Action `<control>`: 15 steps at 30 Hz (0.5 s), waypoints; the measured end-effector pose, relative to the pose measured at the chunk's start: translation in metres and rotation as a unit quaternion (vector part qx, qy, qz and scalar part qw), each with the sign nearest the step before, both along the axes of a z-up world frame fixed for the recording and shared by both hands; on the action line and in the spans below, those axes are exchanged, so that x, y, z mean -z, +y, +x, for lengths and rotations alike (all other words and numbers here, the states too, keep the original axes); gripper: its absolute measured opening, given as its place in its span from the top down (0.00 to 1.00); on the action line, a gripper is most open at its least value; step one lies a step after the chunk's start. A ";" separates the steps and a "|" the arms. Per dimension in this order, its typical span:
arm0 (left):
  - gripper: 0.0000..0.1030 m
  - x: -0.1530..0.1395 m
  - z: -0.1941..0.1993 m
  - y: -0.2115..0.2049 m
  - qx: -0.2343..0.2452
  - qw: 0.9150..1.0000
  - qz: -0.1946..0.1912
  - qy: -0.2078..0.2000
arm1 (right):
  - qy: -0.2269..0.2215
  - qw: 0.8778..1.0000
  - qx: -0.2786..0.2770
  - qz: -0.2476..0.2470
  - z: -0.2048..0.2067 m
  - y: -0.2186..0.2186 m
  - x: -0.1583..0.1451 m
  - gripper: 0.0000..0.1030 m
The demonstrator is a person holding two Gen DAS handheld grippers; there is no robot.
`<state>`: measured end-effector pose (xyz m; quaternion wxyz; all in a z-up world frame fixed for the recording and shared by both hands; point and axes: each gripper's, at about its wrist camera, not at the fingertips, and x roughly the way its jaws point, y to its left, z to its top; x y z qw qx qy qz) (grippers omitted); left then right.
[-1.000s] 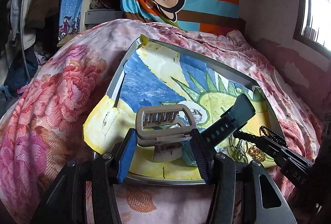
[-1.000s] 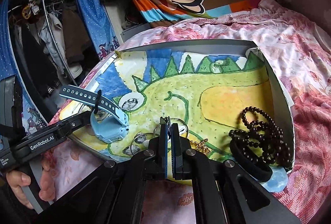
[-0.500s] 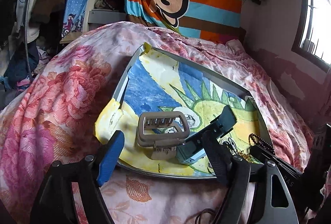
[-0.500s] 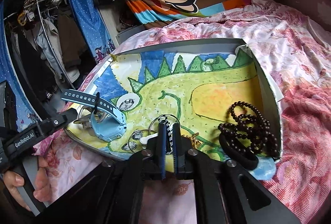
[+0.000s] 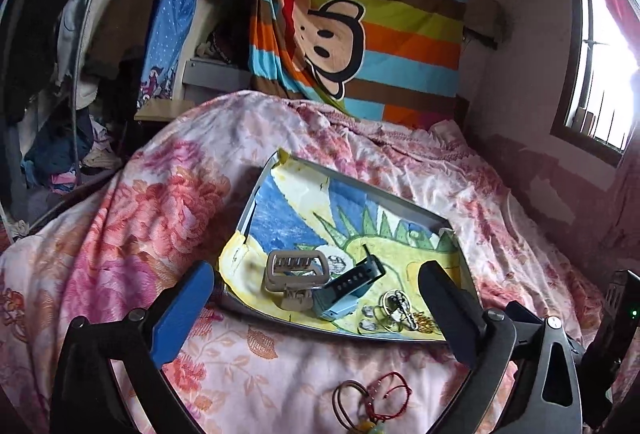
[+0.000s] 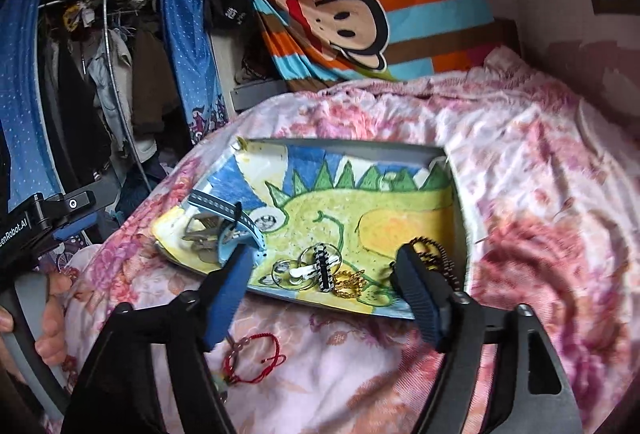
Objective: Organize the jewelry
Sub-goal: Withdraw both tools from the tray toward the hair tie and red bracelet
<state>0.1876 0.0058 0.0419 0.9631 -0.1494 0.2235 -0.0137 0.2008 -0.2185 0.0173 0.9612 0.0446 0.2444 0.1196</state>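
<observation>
A grey tray (image 5: 256, 201) lined with a dinosaur drawing lies on the flowered bedspread. In it lie a beige hair claw clip (image 5: 296, 274), a blue watch (image 5: 344, 294), a cluster of rings (image 5: 394, 310) and a gold chain (image 5: 424, 324). My left gripper (image 5: 316, 270) hovers back from the tray's near edge, its jaws opening wide, nothing pressed between them. My right gripper (image 6: 324, 254) is also opening, above the rings (image 6: 304, 270) and a black-and-white striped piece (image 6: 324, 268), touching none. Black beads (image 6: 434, 254) lie by its right finger. A red string bracelet (image 6: 252, 358) lies on the bed before the tray.
A person's hand (image 6: 52, 314) holds the left gripper's handle at the left edge of the right wrist view. Hanging clothes (image 5: 80, 33) and a striped monkey cloth (image 5: 352, 33) stand behind the bed. A window (image 5: 600, 65) is at the right.
Both grippers opened and drew back and up from the tray. The left let go of the clip, the right let go of the striped piece. The red bracelet has come into view.
</observation>
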 end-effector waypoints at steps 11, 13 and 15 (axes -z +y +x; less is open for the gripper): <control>0.00 -0.023 -0.076 -0.001 0.011 0.998 0.047 -0.040 | -0.053 0.999 0.002 -0.009 -0.065 -0.008 -0.043 0.06; 0.00 -0.023 -0.088 -0.002 0.015 0.997 0.057 -0.044 | -0.060 0.998 0.000 -0.013 -0.077 -0.006 -0.047 0.05; 0.00 -0.021 -0.103 -0.002 0.017 0.997 0.062 -0.047 | -0.066 0.998 -0.002 -0.018 -0.089 -0.003 -0.050 0.05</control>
